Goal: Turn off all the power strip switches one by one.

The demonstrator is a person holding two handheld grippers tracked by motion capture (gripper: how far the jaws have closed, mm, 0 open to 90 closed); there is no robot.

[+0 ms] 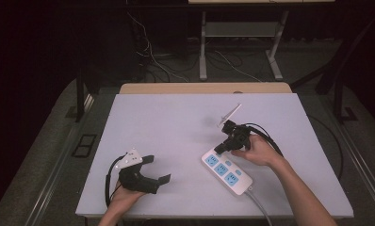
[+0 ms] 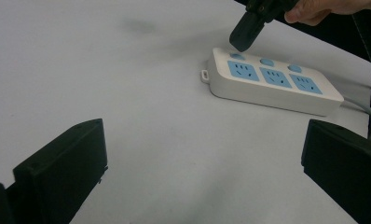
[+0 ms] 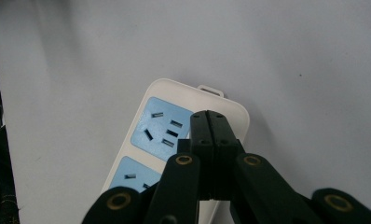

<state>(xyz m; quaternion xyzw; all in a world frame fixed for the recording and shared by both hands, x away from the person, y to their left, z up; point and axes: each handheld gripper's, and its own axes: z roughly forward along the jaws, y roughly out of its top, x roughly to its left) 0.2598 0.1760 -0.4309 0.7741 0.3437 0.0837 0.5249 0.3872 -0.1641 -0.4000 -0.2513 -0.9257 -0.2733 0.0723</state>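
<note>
Two grippers are at work on a white table (image 1: 176, 122). Start at the left. The left gripper (image 1: 152, 169) sits low near the front edge, held by the person's left hand (image 1: 124, 197). Its jaws are wide apart and hold nothing. In the left gripper view, bare table lies between the jaws, and the power strip (image 2: 272, 81) lies well ahead of them, off toward the right jaw.

Move to the right. The power strip is white, with three blue sockets and three small round blue buttons (image 2: 266, 61) along one side. Its grey cord (image 1: 258, 207) runs off the front of the table. The right gripper (image 1: 222, 148), held by the right hand (image 1: 258, 149), has its jaws pressed tight together with nothing between them. In the right gripper view, the shut tips (image 3: 210, 123) sit over the far end of the strip, just beside the end socket (image 3: 162, 128). They seem to be on or just above the end button, but I cannot tell if they touch it.

What could go wrong? I think the tips may slide off the small button if they push at a slant. A hard push on that end may make the strip skid or tip up, because nothing holds it down. The tips are also close to the socket holes, and a slip could poke one.
</note>
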